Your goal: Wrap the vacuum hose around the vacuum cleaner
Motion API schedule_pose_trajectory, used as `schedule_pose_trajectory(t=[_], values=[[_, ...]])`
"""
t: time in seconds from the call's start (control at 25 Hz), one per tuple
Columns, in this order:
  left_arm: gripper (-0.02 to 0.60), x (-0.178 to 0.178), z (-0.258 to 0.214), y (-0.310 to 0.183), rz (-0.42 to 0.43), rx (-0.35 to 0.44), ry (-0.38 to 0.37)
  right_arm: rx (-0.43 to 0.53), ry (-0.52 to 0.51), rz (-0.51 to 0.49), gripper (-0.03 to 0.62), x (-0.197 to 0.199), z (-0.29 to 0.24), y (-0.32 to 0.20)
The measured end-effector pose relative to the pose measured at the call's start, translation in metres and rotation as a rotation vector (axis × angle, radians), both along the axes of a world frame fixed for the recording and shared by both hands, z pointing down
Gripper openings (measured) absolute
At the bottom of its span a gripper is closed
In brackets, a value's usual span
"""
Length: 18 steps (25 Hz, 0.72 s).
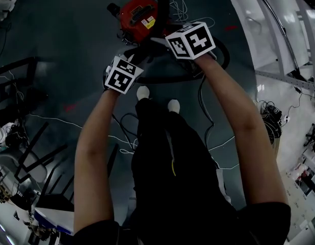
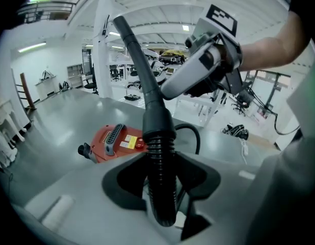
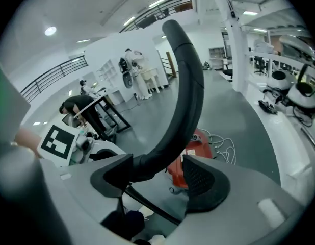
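Squeezing the ribbed vacuum hose [image 2: 158,157] tight in the left gripper [image 2: 161,185]. Loose at the right gripper [image 3: 157,175]: jaws wide apart, with the bent black tube [image 3: 188,86] only leaning on one pad. Down on the floor just ahead of the feet: the red vacuum cleaner [image 1: 138,14], not wrapped yet. Might slip and swing down, with only one claw holding on. Might catch on the white cords [image 3: 221,146] nearby. Cannot read the yellow and white sticker [image 1: 148,22]: too small. Only black and white squares on the cubes [image 1: 190,40].
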<state>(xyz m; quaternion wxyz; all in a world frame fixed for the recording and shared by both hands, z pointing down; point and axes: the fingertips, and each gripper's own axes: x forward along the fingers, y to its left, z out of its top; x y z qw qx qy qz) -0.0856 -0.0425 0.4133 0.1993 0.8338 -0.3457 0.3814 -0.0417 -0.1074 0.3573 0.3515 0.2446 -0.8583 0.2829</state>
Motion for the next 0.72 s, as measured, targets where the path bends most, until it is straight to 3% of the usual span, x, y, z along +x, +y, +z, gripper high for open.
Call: schedule_pose_trajectory(t=[0.08, 0.24, 0.32, 0.36, 0.64, 0.72], values=[[0.172, -0.004, 0.001, -0.004, 0.02, 0.016, -0.003, -0.038, 0.007, 0.044, 0.316, -0.003, 0.007, -0.007], [0.17, 0.0, 0.002, -0.003, 0.138, 0.069, -0.029, -0.143, -0.058, 0.129, 0.309, -0.022, 0.013, -0.016], [0.17, 0.001, 0.006, -0.001, 0.165, 0.072, -0.019, -0.198, -0.07, 0.193, 0.227, -0.027, 0.02, -0.021], [0.17, 0.0, 0.008, -0.002, 0.168, 0.067, -0.01, -0.219, -0.07, 0.218, 0.164, -0.028, 0.023, -0.023], [0.183, -0.011, 0.019, -0.009, 0.142, 0.076, 0.058, -0.297, -0.063, 0.224, 0.138, -0.044, 0.027, -0.03], [0.251, -0.011, 0.024, -0.009, 0.134, 0.073, 0.068, -0.317, -0.072, 0.234, 0.137, -0.047, 0.024, -0.035]])
